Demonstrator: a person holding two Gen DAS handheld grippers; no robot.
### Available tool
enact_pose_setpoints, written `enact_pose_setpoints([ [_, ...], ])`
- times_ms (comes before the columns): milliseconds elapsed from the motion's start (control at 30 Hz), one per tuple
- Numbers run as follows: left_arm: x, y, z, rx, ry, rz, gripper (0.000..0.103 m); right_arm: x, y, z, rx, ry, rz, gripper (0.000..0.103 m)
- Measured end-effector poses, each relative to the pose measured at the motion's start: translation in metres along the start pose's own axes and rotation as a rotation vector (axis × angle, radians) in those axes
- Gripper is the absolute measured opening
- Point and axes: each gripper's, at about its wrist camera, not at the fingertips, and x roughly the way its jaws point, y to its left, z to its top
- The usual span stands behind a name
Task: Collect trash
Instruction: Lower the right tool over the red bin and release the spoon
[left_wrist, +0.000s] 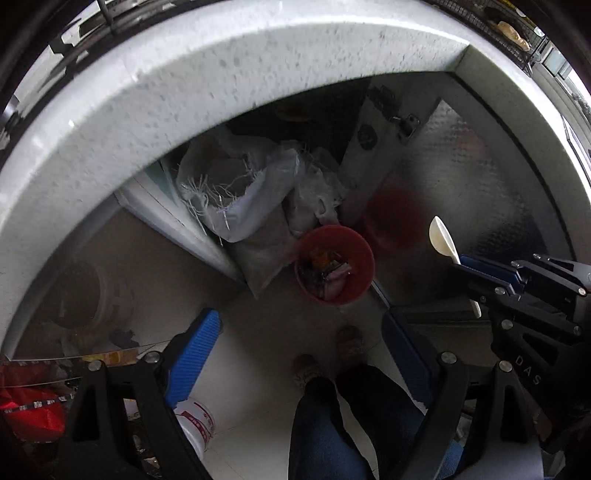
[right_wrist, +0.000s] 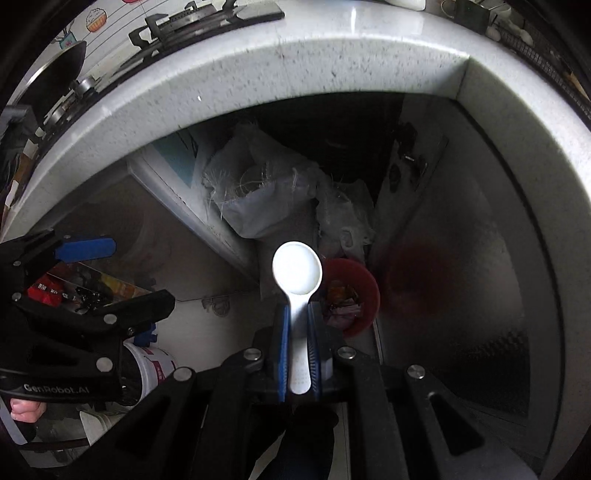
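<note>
right wrist view: i hold a white plastic spoon pinched by its handle in the right gripper, jaws pressed together on it, bowl pointing to twelve o'clock. its long axis runs straight out along the fingers. the round red plastic bin, already holding wrappers and scraps, sits on the floor just past the spoon's bowl at about two o'clock, under the speckled grey stone counter edge and beside a frayed white woven sack. the spoon's bowl overlaps the bin's rim at nine o'clock in this view, though it hangs well above it, by my reading. from the left wrist, the left gripper is spread wide and empty, the bin at twelve o'clock between its blue pads, a person's legs and shoes below. the right hand is the one carrying the trash; i judge it needs to shift toward two o'clock to centre the spoon over the bin before letting go.
</note>
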Motion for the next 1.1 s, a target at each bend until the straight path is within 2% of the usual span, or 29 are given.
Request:
enact_pose_setpoints([
  [100, 0.036, -0.003, -0.006, 0.008, -0.015, 0.009, 0.088, 0.033, -0.009, -0.009, -0.010, -0.001, -0.001, 0.009],
  [233, 0.095, -0.004, -0.014, -0.011, 0.009, -0.005, 0.088, 0.086, -0.025, -0.018, -0.011, 0.014, 0.006, 0.009],
  [367, 0.148, -0.005, -0.012, -0.018, -0.016, 0.027, 0.088, 0.138, -0.042, -0.026, -0.007, 0.019, 0.011, 0.009],
  [500, 0.193, -0.005, -0.003, -0.030, -0.004, 0.035, 0.088, 0.179, -0.056, -0.026, 0.004, 0.046, 0.017, 0.009],
  [667, 0.225, -0.001, 0.007, -0.052, 0.005, 0.036, 0.088, 0.208, -0.068, -0.025, 0.000, 0.044, 0.023, 0.009],
  [833, 0.244, 0.001, 0.014, -0.022, 0.015, 0.048, 0.088, 0.226, -0.074, -0.019, -0.038, 0.064, 0.008, 0.009],
  [867, 0.246, 0.002, 0.015, -0.018, 0.017, 0.047, 0.088, 0.227, -0.075, -0.018, -0.047, 0.058, -0.005, 0.012],
  [933, 0.248, 0.003, 0.017, -0.004, 0.017, 0.055, 0.088, 0.229, -0.076, -0.017, -0.057, 0.051, -0.020, 0.039],
  [967, 0.248, 0.003, 0.017, 0.002, 0.015, 0.059, 0.088, 0.228, -0.076, -0.017, -0.057, 0.044, -0.021, 0.062],
  [1000, 0.246, 0.004, 0.017, 0.004, 0.011, 0.060, 0.088, 0.226, -0.076, -0.017, -0.056, 0.033, -0.032, 0.067],
  [1100, 0.239, 0.004, 0.017, 0.019, 0.005, 0.064, 0.088, 0.221, -0.075, -0.018, -0.048, 0.031, -0.034, 0.067],
])
